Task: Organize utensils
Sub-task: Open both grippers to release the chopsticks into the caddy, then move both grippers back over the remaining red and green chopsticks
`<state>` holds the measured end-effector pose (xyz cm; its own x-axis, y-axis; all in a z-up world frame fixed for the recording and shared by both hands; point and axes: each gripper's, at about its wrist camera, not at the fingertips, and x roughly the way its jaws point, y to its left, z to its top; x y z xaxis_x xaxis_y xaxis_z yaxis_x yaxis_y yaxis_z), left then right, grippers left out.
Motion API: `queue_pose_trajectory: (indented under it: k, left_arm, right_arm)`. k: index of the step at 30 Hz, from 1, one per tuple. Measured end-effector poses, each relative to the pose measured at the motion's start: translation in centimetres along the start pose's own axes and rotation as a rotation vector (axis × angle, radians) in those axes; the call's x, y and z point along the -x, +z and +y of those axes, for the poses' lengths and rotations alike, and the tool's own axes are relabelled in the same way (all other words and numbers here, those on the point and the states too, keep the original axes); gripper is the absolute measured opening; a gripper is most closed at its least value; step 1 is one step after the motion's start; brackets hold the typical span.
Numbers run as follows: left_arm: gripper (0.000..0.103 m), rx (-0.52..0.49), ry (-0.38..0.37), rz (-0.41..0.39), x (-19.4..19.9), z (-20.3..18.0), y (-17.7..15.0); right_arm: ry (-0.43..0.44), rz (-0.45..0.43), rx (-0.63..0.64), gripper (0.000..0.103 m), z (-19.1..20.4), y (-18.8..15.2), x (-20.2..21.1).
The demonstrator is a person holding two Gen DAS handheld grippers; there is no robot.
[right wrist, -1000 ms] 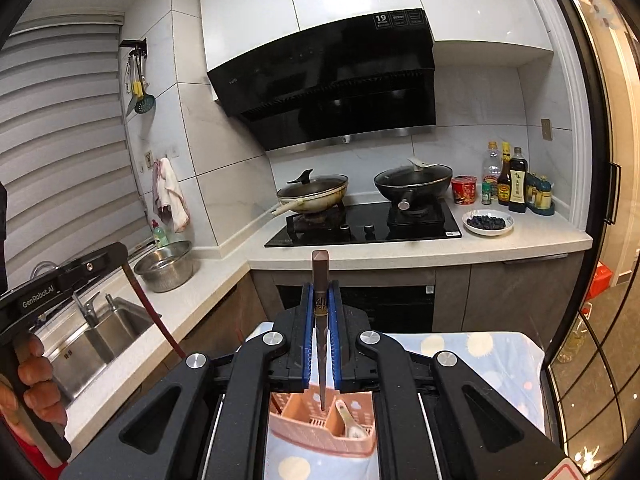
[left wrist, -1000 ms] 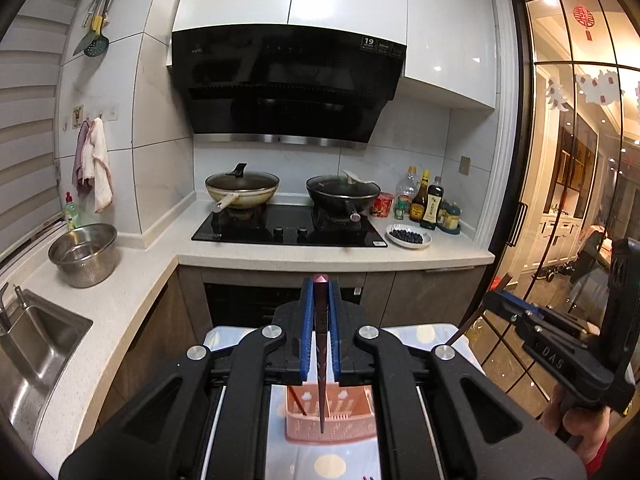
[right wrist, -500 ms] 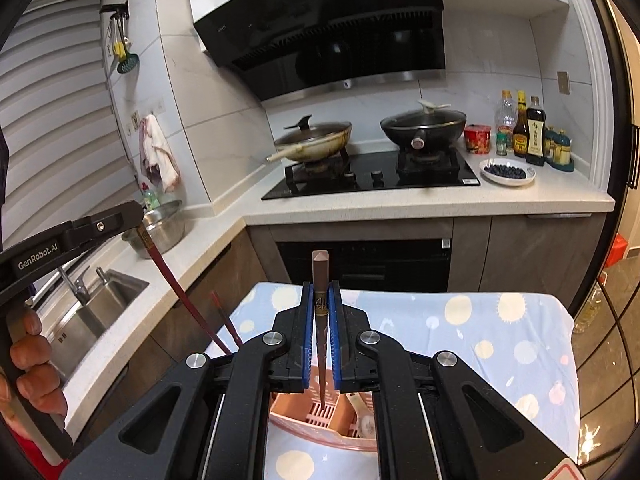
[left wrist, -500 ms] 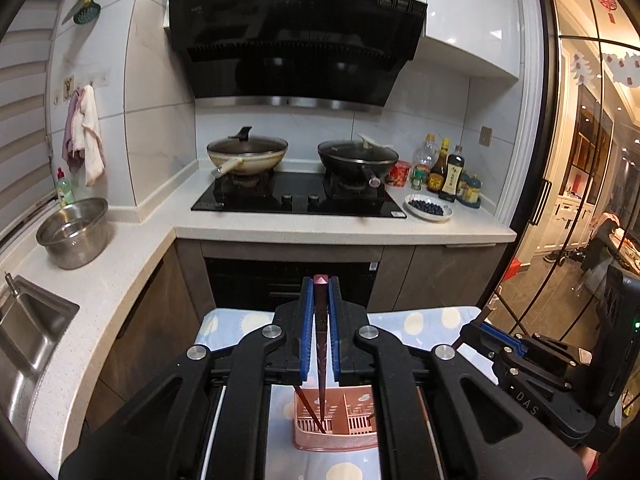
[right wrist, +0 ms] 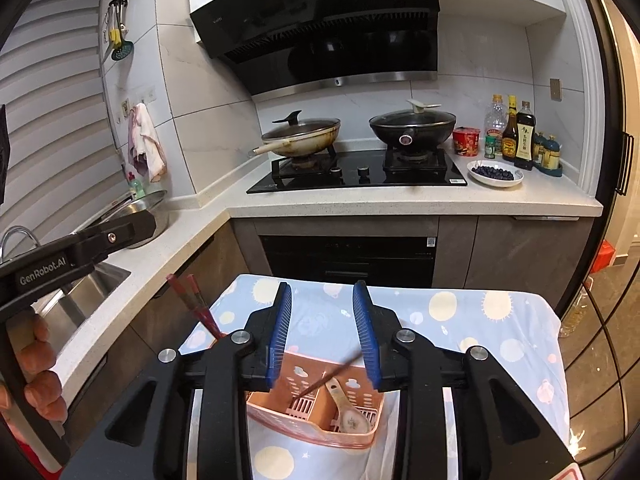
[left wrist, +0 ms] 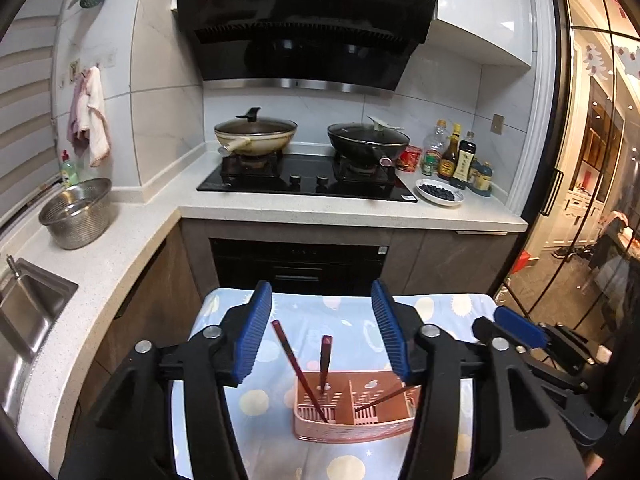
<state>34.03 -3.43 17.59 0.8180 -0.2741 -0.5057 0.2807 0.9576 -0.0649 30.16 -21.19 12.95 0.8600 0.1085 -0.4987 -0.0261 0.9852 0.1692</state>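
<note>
Looking down from both wrists, we see a pink slotted utensil caddy (left wrist: 354, 416) sitting on a small table covered with a pale blue cloth (left wrist: 352, 320) printed with suns. The left gripper (left wrist: 322, 336) hangs above the caddy with its jaws opening, the blue pads standing well apart; nothing is pressed between them. In that view two dark red chopsticks (left wrist: 300, 372) stand in the caddy's left compartment, one leaning left, the other (left wrist: 325, 364) closer to upright, both free of the pads. A third chopstick (left wrist: 382, 399) lies slanted across the right compartment.

The right gripper (right wrist: 322, 334) is likewise over the caddy (right wrist: 316, 408), its jaws opening and gripping nothing. From this wrist a thin chopstick (right wrist: 326, 378) slants across the caddy, its upper end close beside the right pad (whether it touches we cannot tell). A pale spoon (right wrist: 346, 410) rests in the right compartment, bowl down. The two leaning chopsticks (right wrist: 192, 300) show at the left, behind the left gripper's black body (right wrist: 80, 248), which a hand (right wrist: 40, 376) holds at the frame's edge.

Behind the table we see the counter (left wrist: 344, 212) with a black hob, a cream wok (left wrist: 256, 136) and a black wok (left wrist: 368, 140), both lidded, a plate of dark berries (left wrist: 440, 193), sauce bottles (left wrist: 456, 158), and a steel colander (left wrist: 78, 212) near the sink (left wrist: 28, 316).
</note>
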Motion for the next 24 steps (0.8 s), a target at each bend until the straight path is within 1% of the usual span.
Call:
queue_pose_trajectory:
  k: [7,12,20,24]
  left_arm:
    - [0.05,-0.026,0.02,0.006,1.1,-0.3,-1.2]
    - [0.05,-0.029,0.016,0.013,2.2,-0.4,-2.2]
    - [0.05,-0.036,0.021,0.038,3.9,-0.5,-5.1]
    - [0.05,-0.03,0.016,0.064,4.7,-0.7,-7.4]
  right_arm:
    - [0.002,-0.018,0.018,0.032,0.4,-0.5,2.1]
    - [0.008,-0.013,0.024,0.032,0.7,-1.6,3.4]
    - [0.012,0.015,0.024,0.032,1.0,-5.4,5.9]
    - [-0.017,0.026,0.049,0.032,1.4,-7.8,7.4]
